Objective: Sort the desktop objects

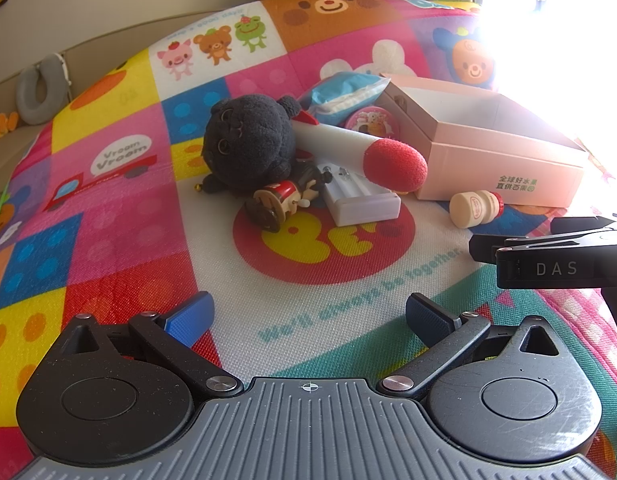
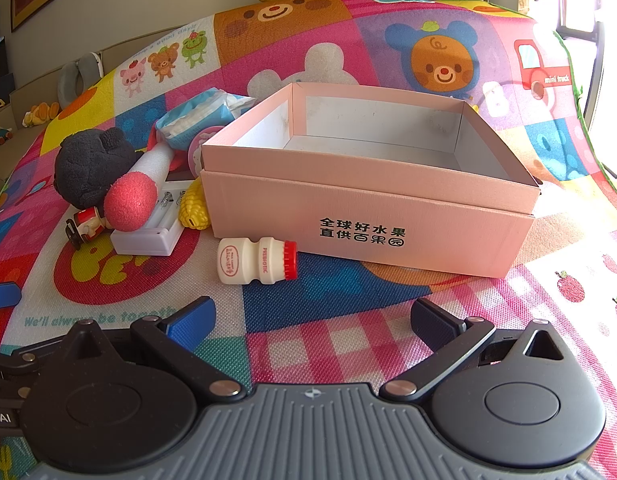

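One pink cardboard box (image 2: 368, 216) is seen standing open on the colourful cartoon-printed mat (image 2: 348, 320), and nothing is seen inside it; its grey inner walls and floor are bare as far as they are shown. Black Chinese characters are printed on its near wall. Just in front of that wall a small white probiotic bottle (image 2: 256, 261) with a red cap is laid on its side. To the left of the box the other things are heaped together: a black plush toy (image 1: 248, 148), a white toy microphone (image 1: 360, 152) with a red foam head resting across it, a small figurine (image 1: 282, 204) lying on its side, and a white battery holder (image 1: 362, 200), open and without batteries. A yellow toy corn cob (image 2: 194, 210) is wedged against the box's left corner, and a blue tissue pack (image 2: 200, 116) and a round pink tin (image 1: 371, 120) are set behind the heap. The left tool (image 1: 308, 316) is held wide open and empty above the mat, and the right tool (image 2: 310, 316) is likewise spread wide, gripping nothing, facing the bottle and box.
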A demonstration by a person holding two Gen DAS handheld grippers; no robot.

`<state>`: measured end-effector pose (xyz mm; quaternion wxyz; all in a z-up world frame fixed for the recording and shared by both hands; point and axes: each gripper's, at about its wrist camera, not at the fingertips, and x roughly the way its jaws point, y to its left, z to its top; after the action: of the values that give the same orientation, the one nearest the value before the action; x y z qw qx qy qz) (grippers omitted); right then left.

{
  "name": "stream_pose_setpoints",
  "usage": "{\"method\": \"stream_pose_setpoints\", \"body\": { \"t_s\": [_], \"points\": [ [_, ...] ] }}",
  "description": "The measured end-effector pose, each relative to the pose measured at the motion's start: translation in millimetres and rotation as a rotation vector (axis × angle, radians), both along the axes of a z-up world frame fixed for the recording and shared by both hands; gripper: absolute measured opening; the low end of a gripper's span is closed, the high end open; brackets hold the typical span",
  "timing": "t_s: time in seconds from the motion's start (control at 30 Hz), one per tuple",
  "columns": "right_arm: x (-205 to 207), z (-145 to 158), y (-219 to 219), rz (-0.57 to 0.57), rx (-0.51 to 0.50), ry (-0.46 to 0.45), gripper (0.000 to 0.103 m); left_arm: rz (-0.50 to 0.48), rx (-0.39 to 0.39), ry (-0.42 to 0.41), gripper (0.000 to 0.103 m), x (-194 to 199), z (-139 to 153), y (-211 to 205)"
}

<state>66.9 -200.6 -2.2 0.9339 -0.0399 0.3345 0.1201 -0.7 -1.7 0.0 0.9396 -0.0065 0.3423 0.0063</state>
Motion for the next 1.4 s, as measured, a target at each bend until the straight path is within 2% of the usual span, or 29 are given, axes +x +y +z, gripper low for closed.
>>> {"method": "stream_pose_setpoints", "body": {
  "t_s": [1.4],
  "points": [
    [-0.6, -2.4, -0.9, 0.004, -0.002, 0.016, 0.103, -0.002, -0.009, -0.002, 0.103, -0.4, -0.3, 1.7]
  ]
}}
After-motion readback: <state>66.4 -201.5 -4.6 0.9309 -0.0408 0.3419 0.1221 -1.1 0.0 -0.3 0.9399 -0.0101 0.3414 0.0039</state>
